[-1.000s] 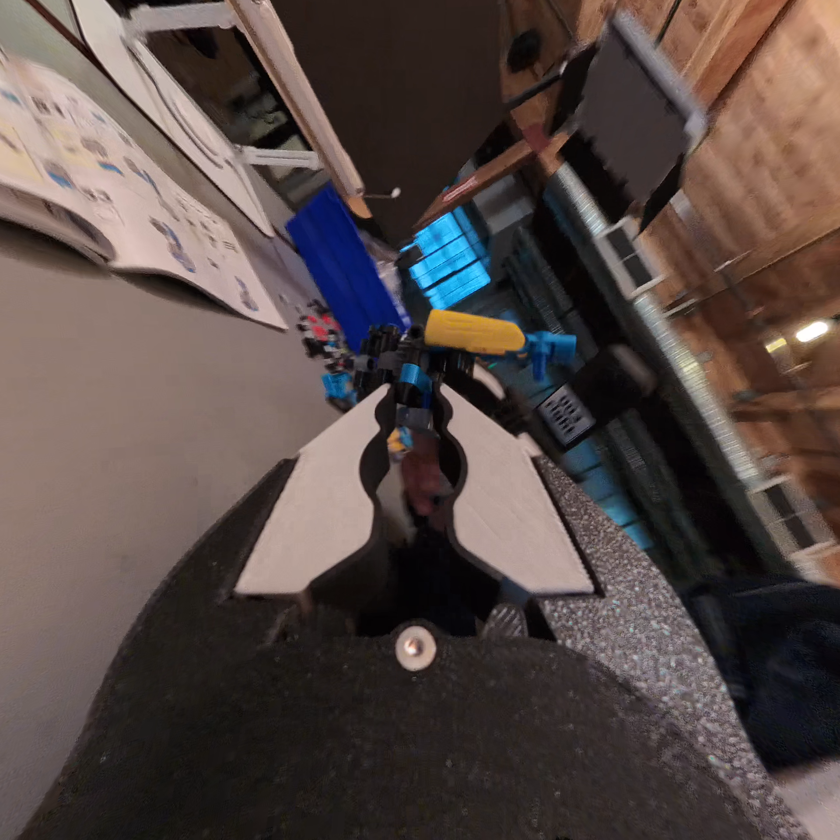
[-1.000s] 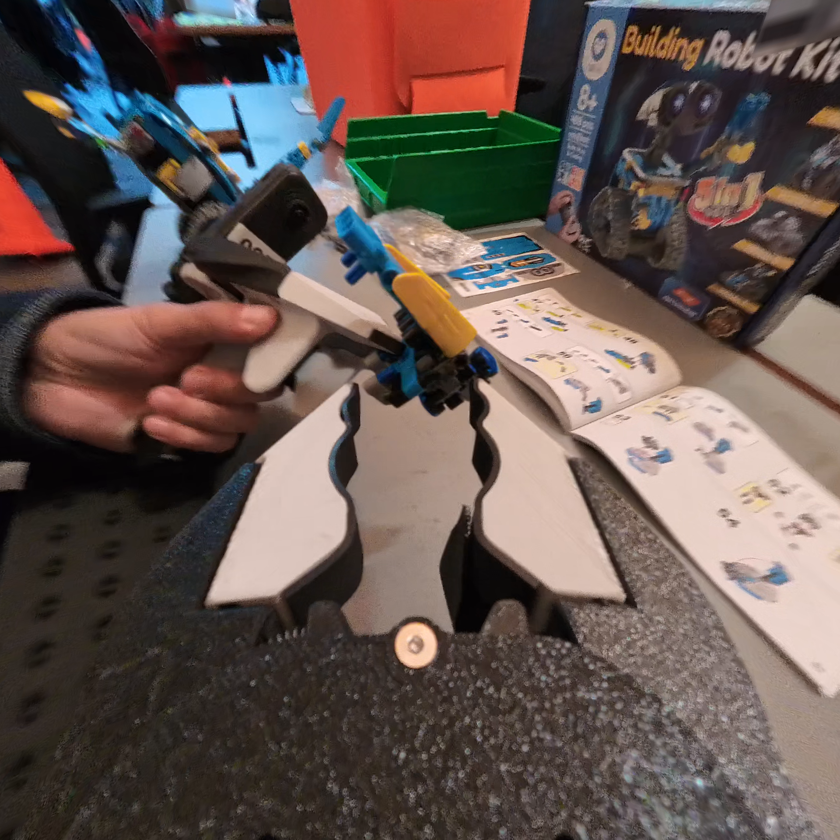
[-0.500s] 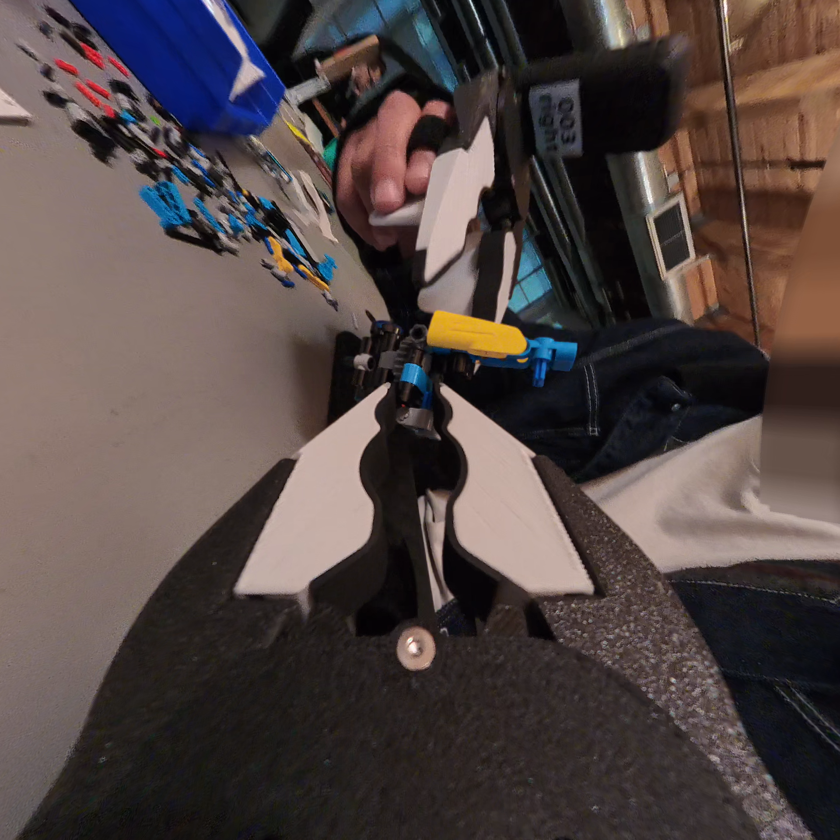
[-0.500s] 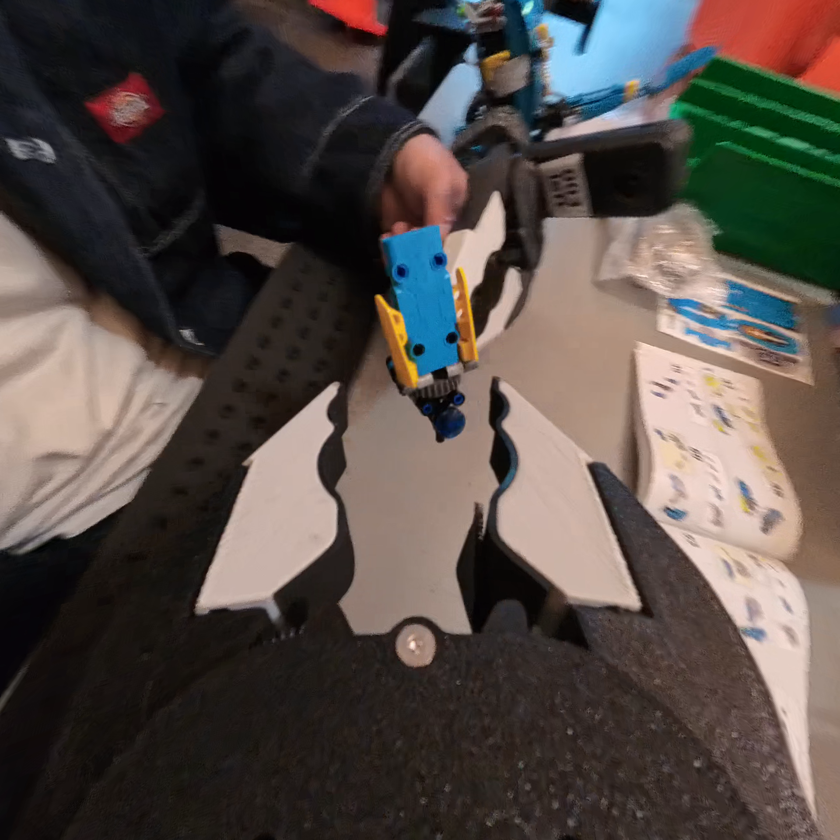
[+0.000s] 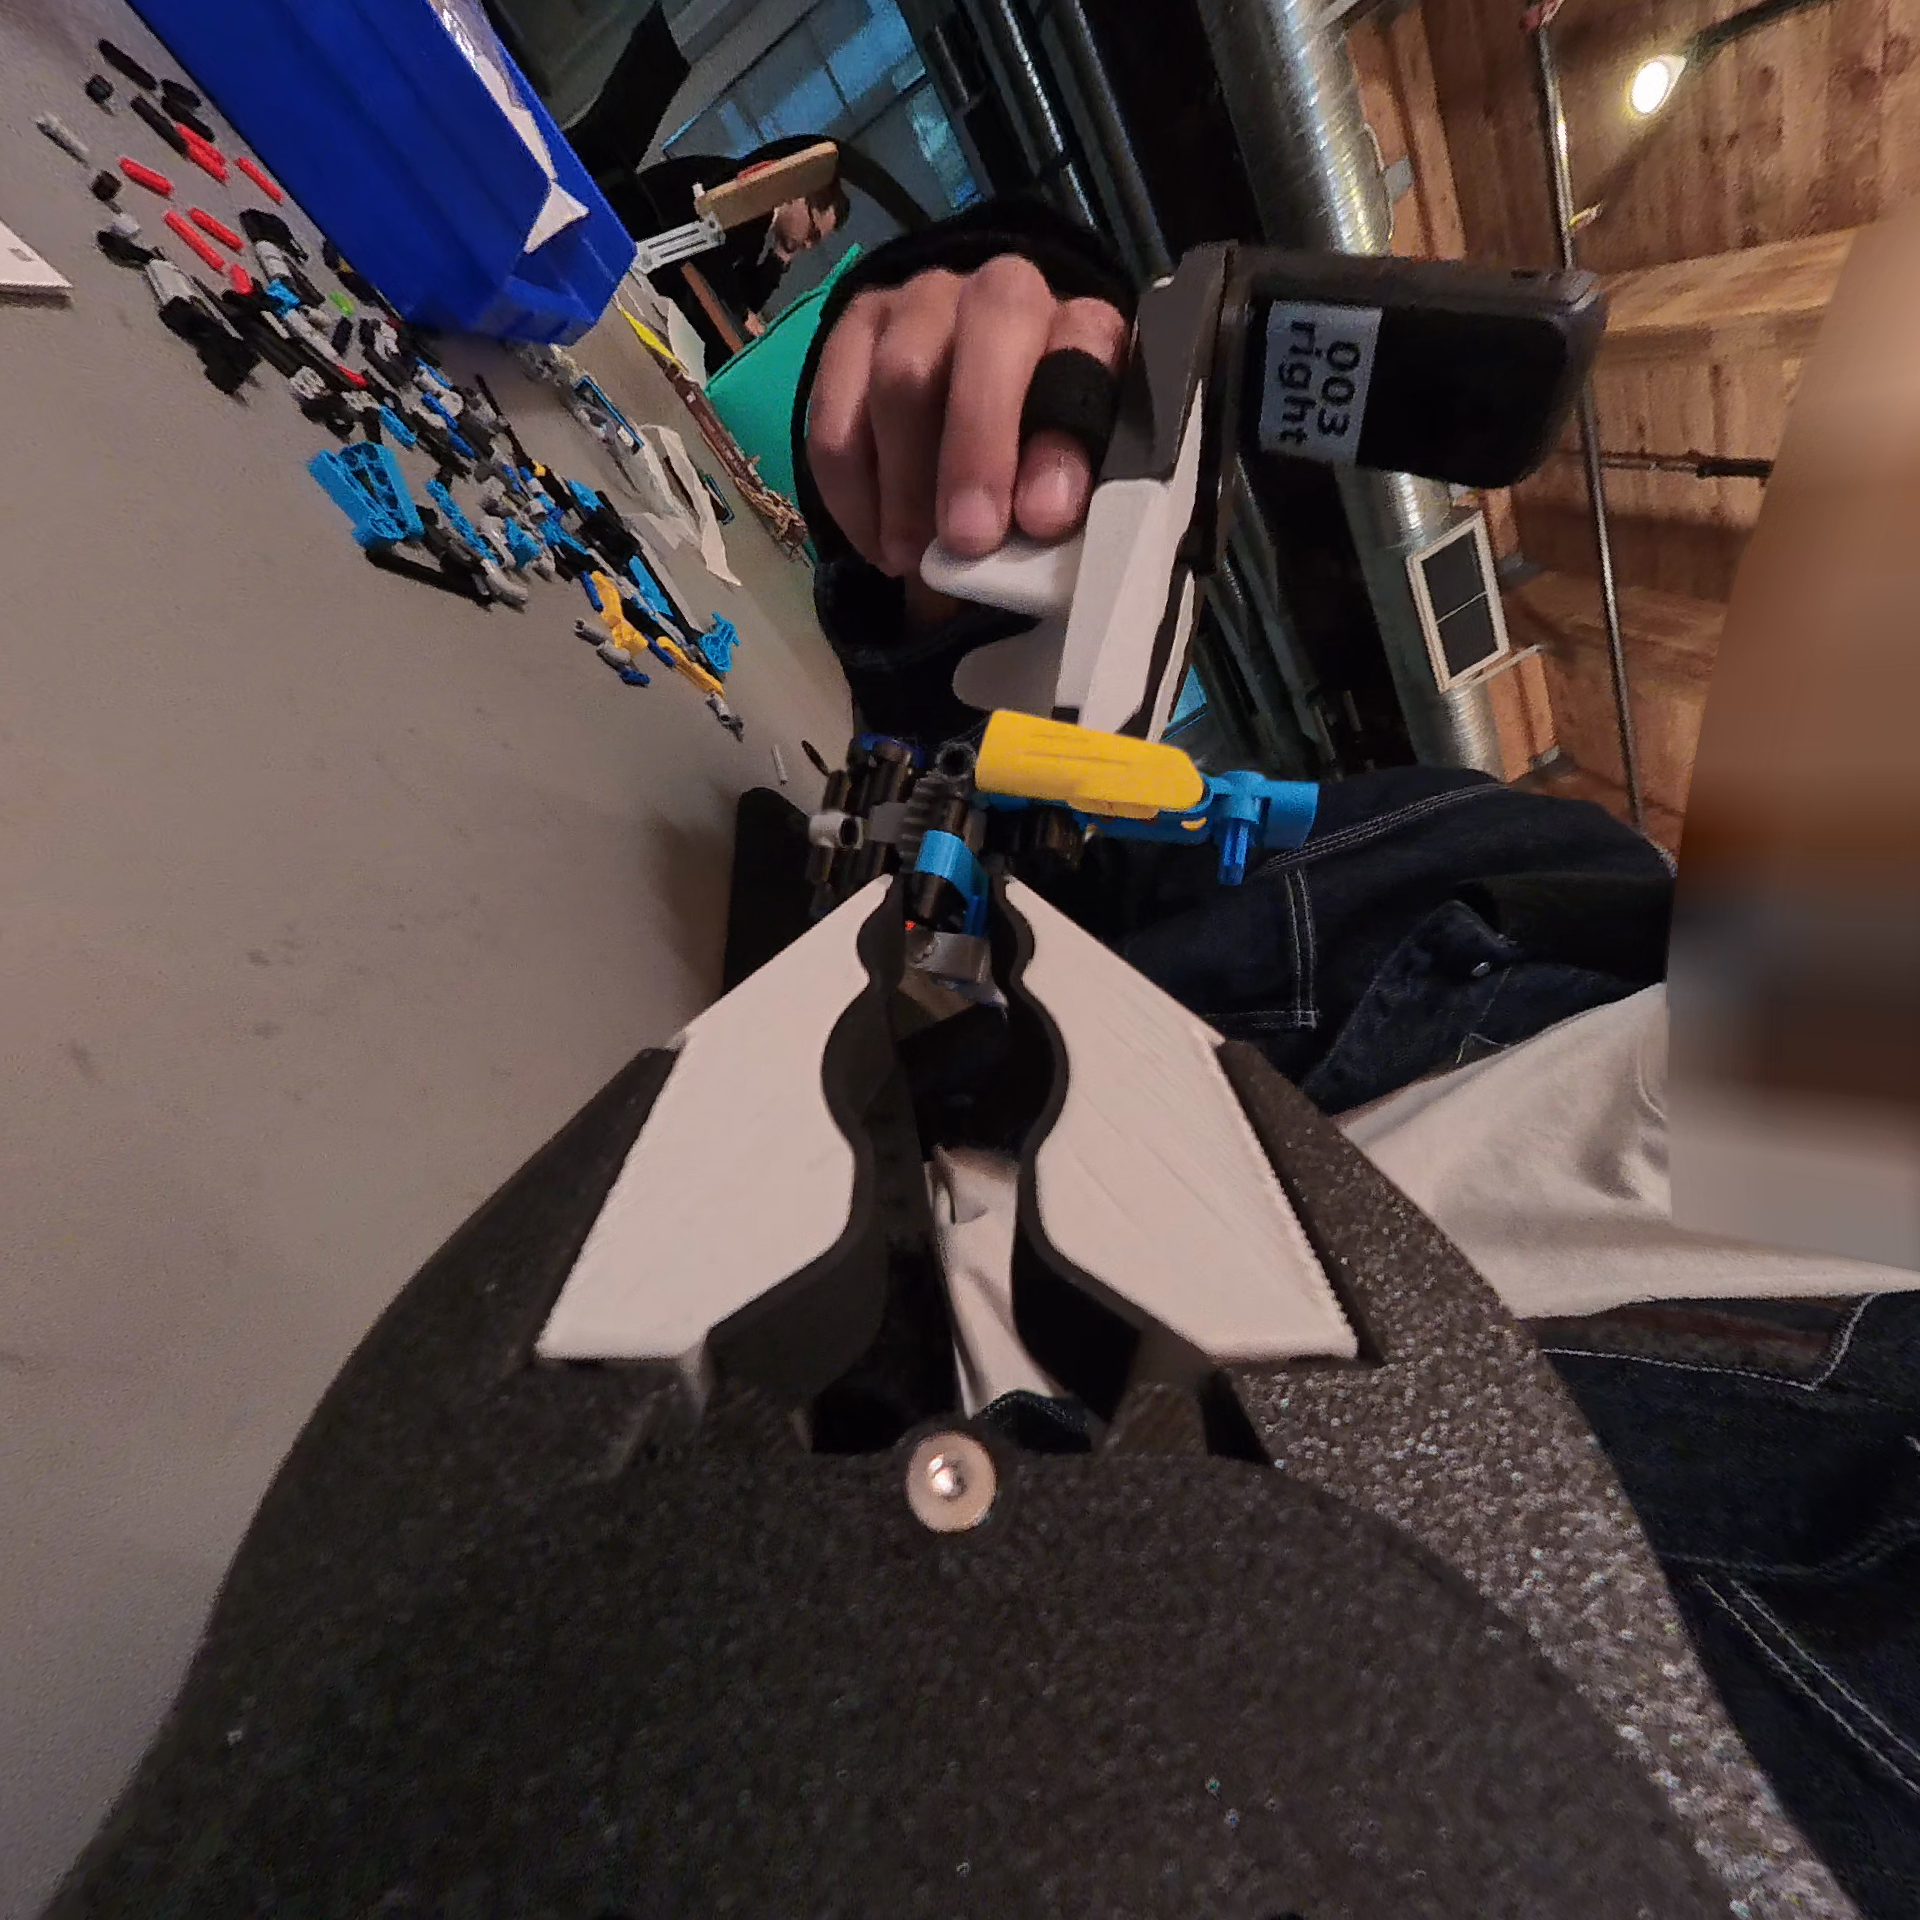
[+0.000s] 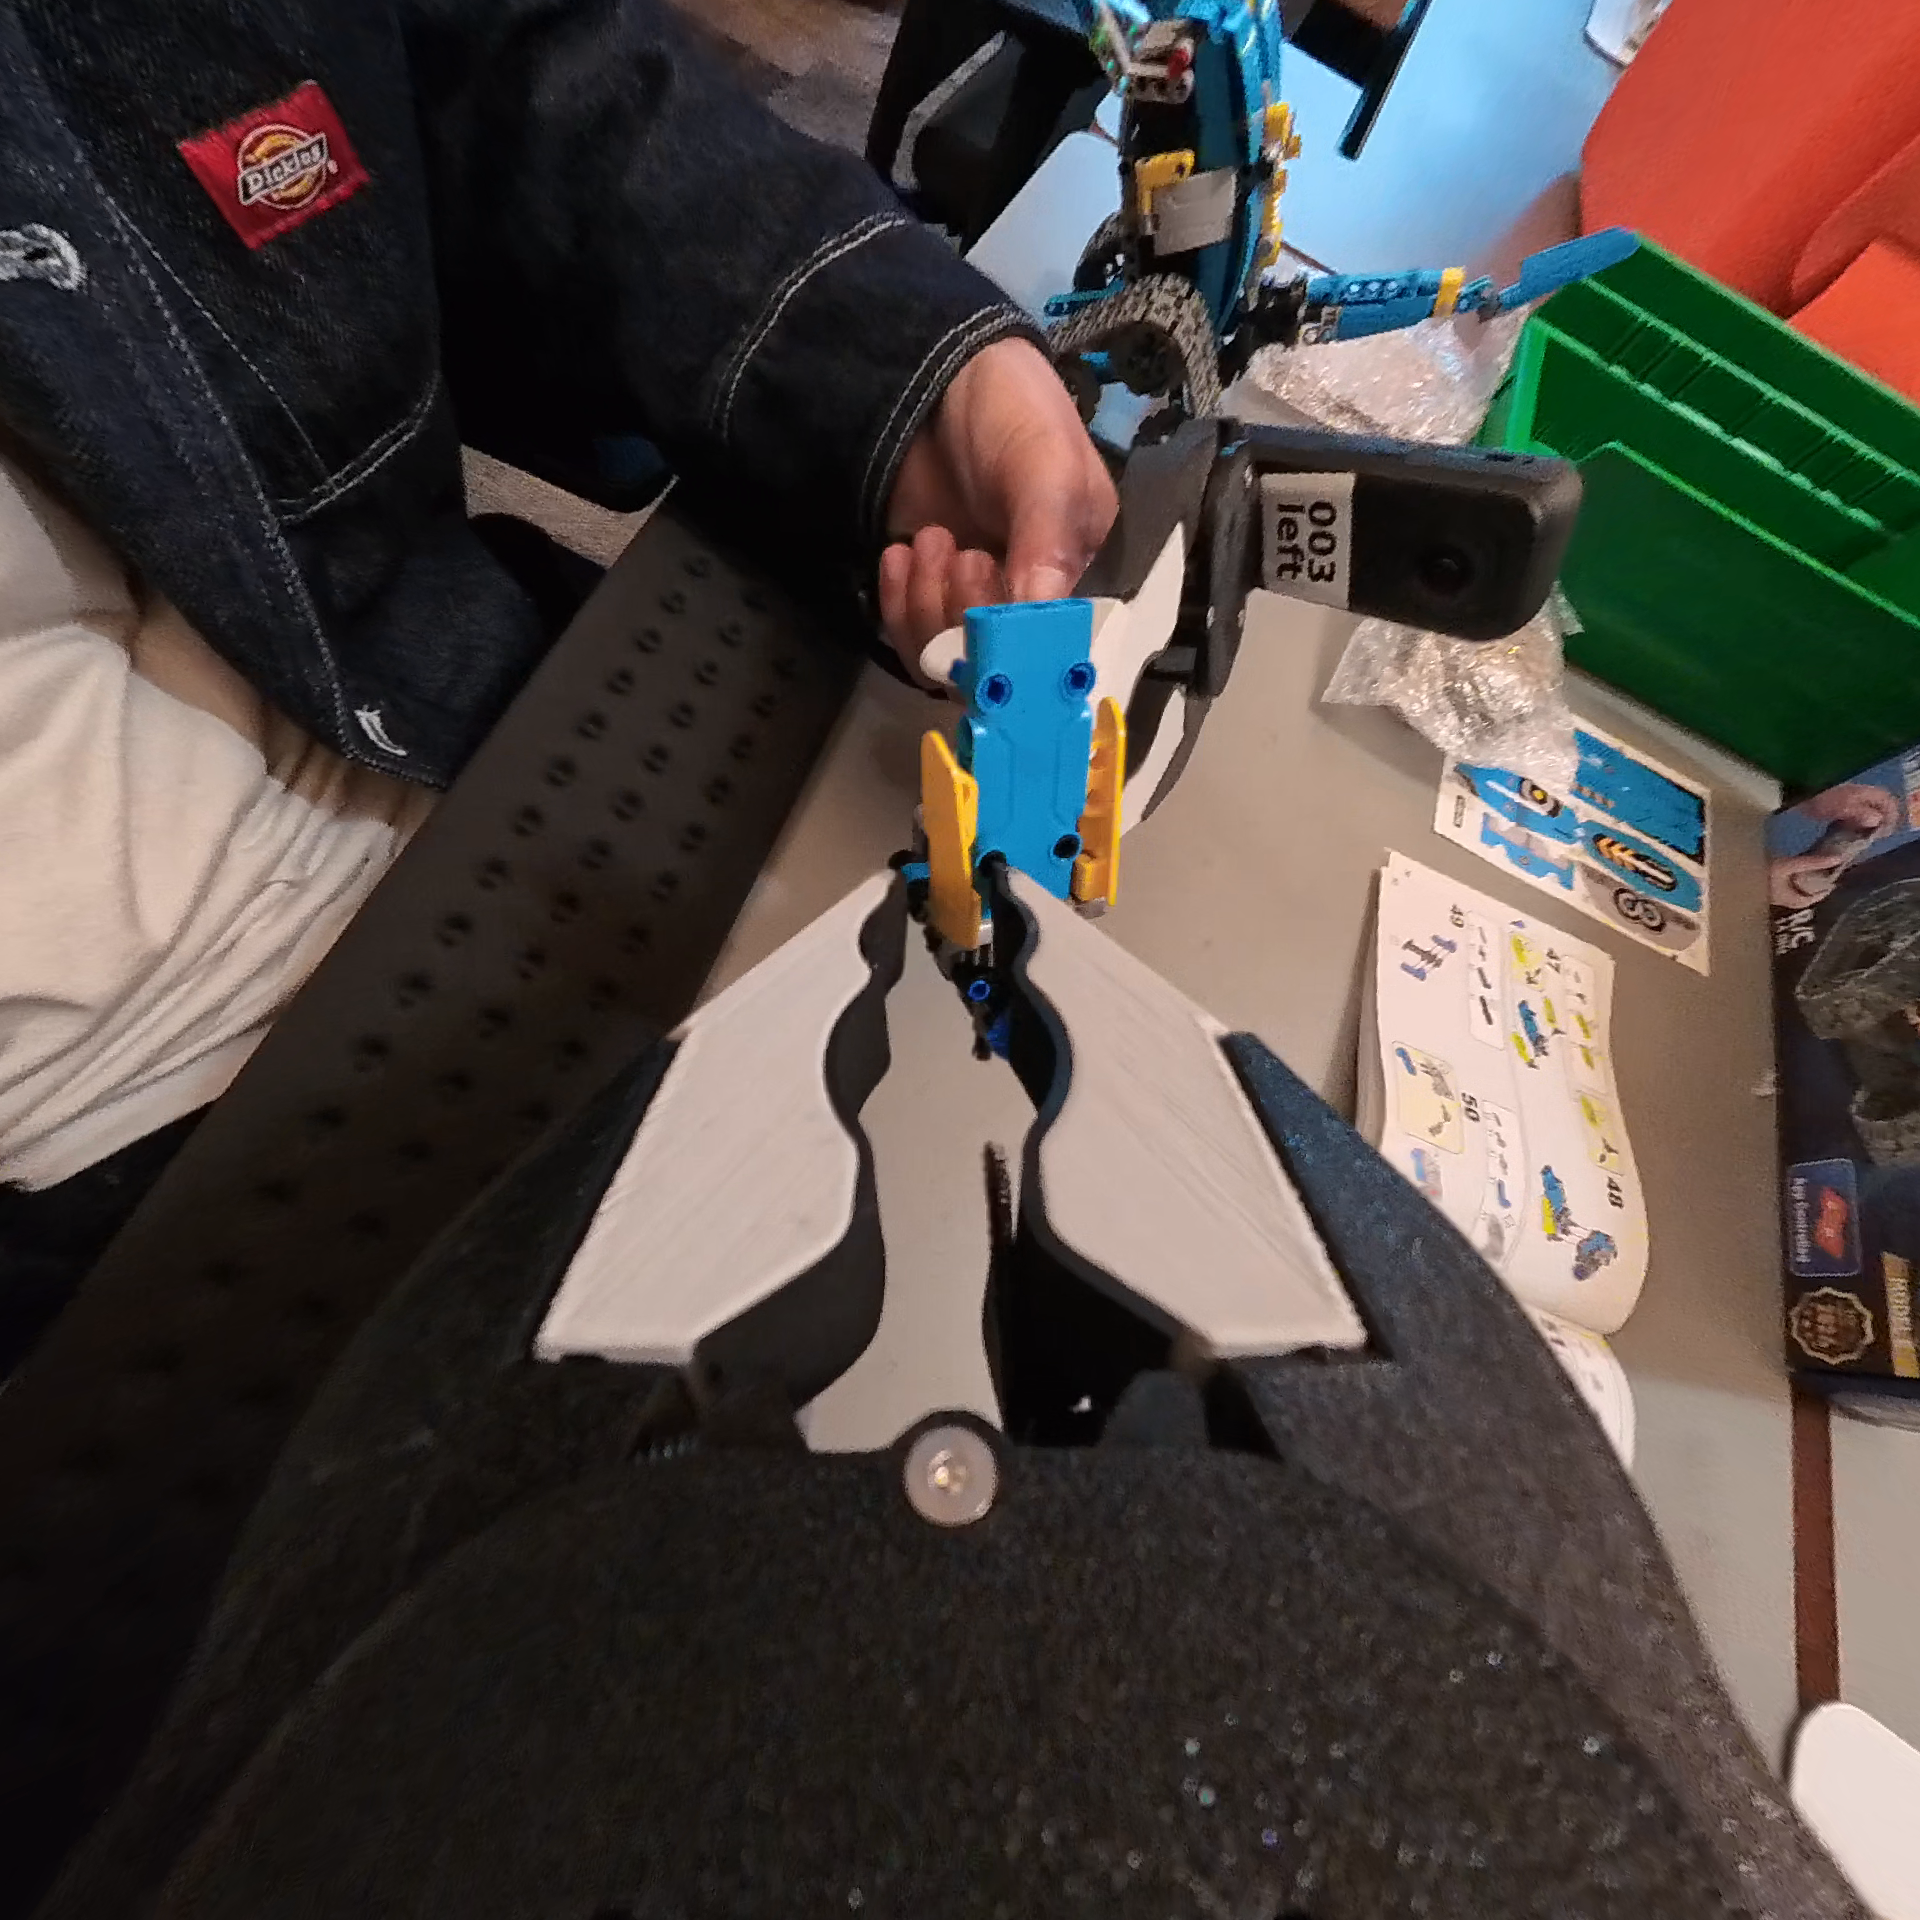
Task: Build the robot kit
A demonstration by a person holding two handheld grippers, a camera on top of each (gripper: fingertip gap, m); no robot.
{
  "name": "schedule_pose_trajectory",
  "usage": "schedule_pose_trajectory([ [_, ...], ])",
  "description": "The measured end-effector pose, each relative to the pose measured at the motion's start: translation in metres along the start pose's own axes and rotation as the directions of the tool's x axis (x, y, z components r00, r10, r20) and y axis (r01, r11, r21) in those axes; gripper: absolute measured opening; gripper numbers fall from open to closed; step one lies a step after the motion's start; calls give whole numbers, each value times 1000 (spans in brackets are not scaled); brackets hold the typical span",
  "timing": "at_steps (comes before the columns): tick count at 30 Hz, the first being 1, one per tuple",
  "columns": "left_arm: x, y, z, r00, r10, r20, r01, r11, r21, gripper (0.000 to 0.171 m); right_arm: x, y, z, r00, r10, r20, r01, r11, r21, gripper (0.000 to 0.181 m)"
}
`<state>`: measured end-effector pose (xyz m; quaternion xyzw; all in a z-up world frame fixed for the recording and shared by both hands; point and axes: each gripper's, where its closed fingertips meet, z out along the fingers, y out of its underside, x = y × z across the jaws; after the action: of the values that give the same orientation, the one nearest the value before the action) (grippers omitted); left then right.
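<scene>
Left wrist view, left to right: loose building pieces (image 5: 436,499) in black, red, blue and yellow lie scattered across the grey table (image 5: 312,935) at upper left, beside a blue bin (image 5: 416,156). At centre, my left gripper (image 5: 945,894) is closed on the blue-and-grey underside of a small toy model (image 5: 1081,774), held up off the table with its yellow panel lying sideways. Above it, my right hand (image 5: 956,416) steers the other gripper down so its tips meet the yellow panel.

Right wrist view, left to right: my denim sleeve (image 6: 623,312) fills the upper left, with a black perforated strip (image 6: 520,935) along the table edge below it. At centre, my right gripper (image 6: 956,894) has its fingers drawn in on the near end of the same model, pinching the yellow side panel and the black pins beneath, so both grippers hold it at once. My left hand (image 6: 997,488) shows just behind. A larger, finished blue model (image 6: 1184,208) stands at the top. To the right lie a clear bag of parts (image 6: 1455,675), a green bin (image 6: 1714,468), a sticker sheet (image 6: 1579,842), an open instruction booklet (image 6: 1496,1091) and the kit's box (image 6: 1849,1039).

The small model is partly built: many pieces remain loose on the table.
</scene>
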<state>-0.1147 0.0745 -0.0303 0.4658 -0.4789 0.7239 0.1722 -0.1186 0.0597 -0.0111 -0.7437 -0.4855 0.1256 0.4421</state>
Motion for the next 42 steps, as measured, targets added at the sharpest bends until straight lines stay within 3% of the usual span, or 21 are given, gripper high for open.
schedule_pose_trajectory([
  [7, 1, 2, 3, 1000, -12, 2, 12, 1000, -3, 14, -3, 9, -1, 999, 5, 36, -2, 998, -67, 11],
  [15, -12, -9, -3, 995, -96, 1, 95, 987, 126, 14, 10, 19, 1, 996, -2, -93, -5, 997, -75, 8],
  [23, -19, -9, -2, 991, -128, -35, 132, 977, 167, 14, 13, 24, 2, 989, 11, -147, -19, 999, -50, 8],
  [25, -20, -12, -4, 994, -105, -33, 110, 975, 192, 14, 16, 25, 3, 987, 33, -158, -38, 999, -30, 8],
  [28, -19, -25, -6, 997, 39, 60, -52, 967, 248, 17, 21, 26, 1, 980, 129, -149, -122, 991, 56, 7],
  [29, -18, -28, -6, 990, 91, 105, -115, 962, 248, 29, 23, 24, 0, 976, 169, -139, -156, 983, 101, 7],
  [30, -16, -32, -8, 979, 141, 146, -174, 953, 248, 55, 27, 23, -2, 968, 209, -136, -190, 971, 145, 7],
  [31, -14, -34, -10, 962, 197, 191, -240, 941, 238, 83, 28, 21, -3, 962, 248, -118, -223, 956, 188, 7],
  [32, -12, -34, -12, 931, 268, 248, -322, 923, 209, 92, 31, 20, -5, 952, 288, -104, -259, 938, 230, 7],
  [34, -9, -33, -14, 827, 432, 360, -504, 854, 133, 94, 29, 13, -9, 941, 334, -54, -300, 897, 326, 7],
  [37, 0, -30, -8, 630, 629, 455, -707, 708, 0, 89, 25, 8, -9, 931, 364, -2, -333, 856, 396, 7],
  [39, -9, -24, -5, 523, 694, 495, -751, 650, -118, 81, 24, 6, -8, 928, 372, 9, -342, 844, 414, 7],
  [42, -7, -16, 2, 534, 714, 453, -754, 644, -127, 52, 21, 2, -8, 929, 371, 7, -339, 839, 426, 7],
])
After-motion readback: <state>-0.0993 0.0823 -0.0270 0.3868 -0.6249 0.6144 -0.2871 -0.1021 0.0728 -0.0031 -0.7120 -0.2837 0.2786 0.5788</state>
